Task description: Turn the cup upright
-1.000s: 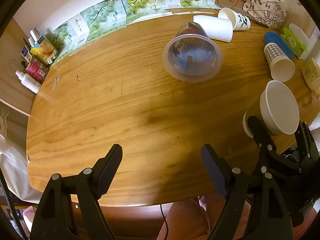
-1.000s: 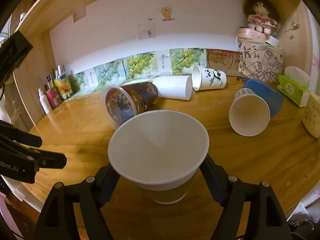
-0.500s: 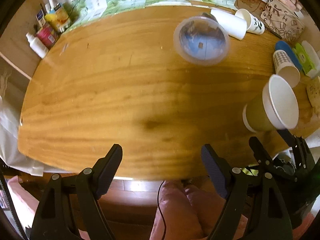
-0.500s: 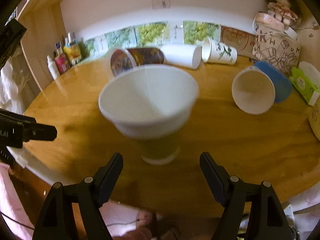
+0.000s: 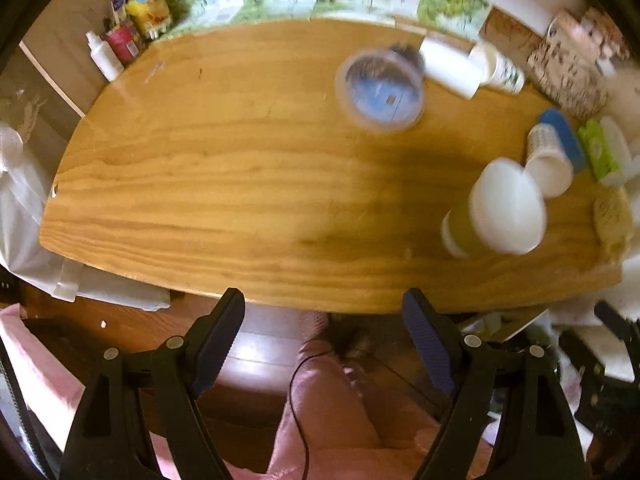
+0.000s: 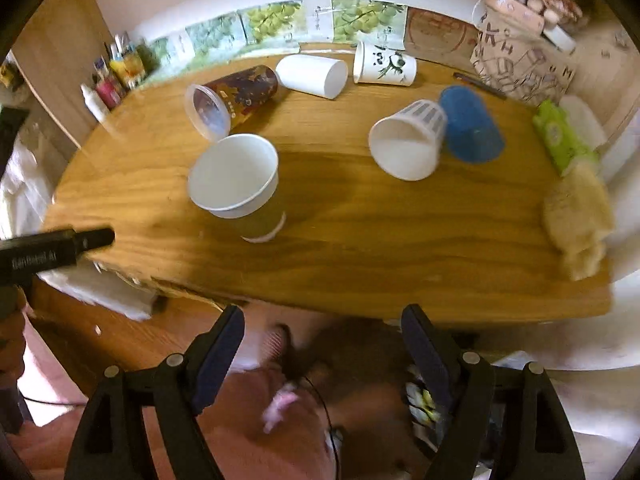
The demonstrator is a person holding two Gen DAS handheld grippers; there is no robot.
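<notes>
An olive-green paper cup with a white inside [image 6: 236, 184] stands upright near the front of the wooden table [image 6: 360, 248]; it also shows in the left wrist view [image 5: 500, 216]. My right gripper [image 6: 322, 348] is open and empty, held back off the table's front edge, well apart from the cup. My left gripper [image 5: 324, 336] is open and empty, also off the front edge and to the cup's left. Part of the left tool [image 6: 56, 252] shows in the right wrist view.
Several cups lie on their sides: a clear-lidded dark printed cup [image 6: 232, 100], a white cup [image 6: 312, 76], a panda-print cup [image 6: 384, 66], a checked cup [image 6: 408, 144] and a blue cup [image 6: 470, 128]. Bottles [image 5: 120, 36] stand back left. A tissue pack [image 6: 564, 140] and patterned bag [image 6: 516, 56] sit right.
My right gripper has opened, let go of the olive cup and left it standing upright. Both grippers have pulled back and up, off the table's front edge.
</notes>
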